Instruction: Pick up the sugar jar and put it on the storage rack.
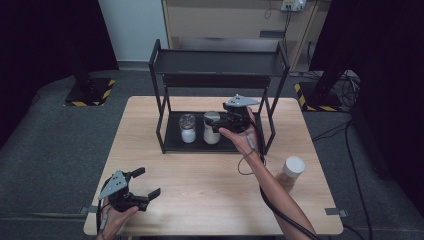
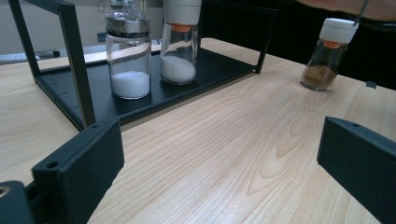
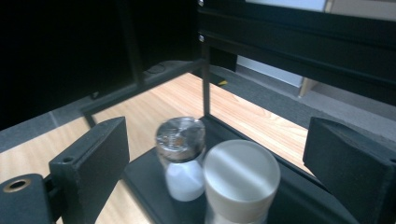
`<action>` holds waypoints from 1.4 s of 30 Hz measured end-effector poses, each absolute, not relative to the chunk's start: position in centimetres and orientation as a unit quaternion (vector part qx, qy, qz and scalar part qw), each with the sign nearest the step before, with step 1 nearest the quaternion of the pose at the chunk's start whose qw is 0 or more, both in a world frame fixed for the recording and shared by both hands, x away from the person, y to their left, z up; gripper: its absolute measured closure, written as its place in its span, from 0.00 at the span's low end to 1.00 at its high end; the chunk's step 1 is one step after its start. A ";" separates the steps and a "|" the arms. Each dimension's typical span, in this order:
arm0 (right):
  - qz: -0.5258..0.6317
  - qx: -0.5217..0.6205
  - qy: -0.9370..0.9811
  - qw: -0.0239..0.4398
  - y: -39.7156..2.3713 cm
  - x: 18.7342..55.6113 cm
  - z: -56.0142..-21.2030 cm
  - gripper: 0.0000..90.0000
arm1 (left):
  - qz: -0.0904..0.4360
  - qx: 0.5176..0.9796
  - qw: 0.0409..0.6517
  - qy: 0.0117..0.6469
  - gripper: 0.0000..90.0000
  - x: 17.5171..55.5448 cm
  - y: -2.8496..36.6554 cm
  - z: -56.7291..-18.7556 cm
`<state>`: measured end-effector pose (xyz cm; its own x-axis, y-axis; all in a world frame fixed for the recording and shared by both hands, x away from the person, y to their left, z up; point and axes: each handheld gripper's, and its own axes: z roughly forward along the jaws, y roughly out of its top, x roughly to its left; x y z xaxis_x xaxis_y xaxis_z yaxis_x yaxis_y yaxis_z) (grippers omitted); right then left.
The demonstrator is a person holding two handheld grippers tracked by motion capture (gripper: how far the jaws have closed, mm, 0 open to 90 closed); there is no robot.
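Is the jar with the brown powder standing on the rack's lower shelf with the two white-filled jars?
No, the brown-powder jar stands on the bare table to the right of the rack, outside its frame.

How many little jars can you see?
3. A silver-lidded jar and a white-capped jar stand side by side on the black rack's bottom shelf. A third jar with brown powder stands on the table, right of the rack. None seem hidden.

black tools [image 1: 141, 184], grey plates, trailing cables
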<state>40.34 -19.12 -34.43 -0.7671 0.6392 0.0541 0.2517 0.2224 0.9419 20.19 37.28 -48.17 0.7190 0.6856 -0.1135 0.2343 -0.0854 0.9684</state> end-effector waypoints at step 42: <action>0.586 0.256 0.749 0.174 -31.2 26.6 -32.5 0.06 | 0.189 0.710 0.597 0.322 0.00 20.1 37.2 -48.2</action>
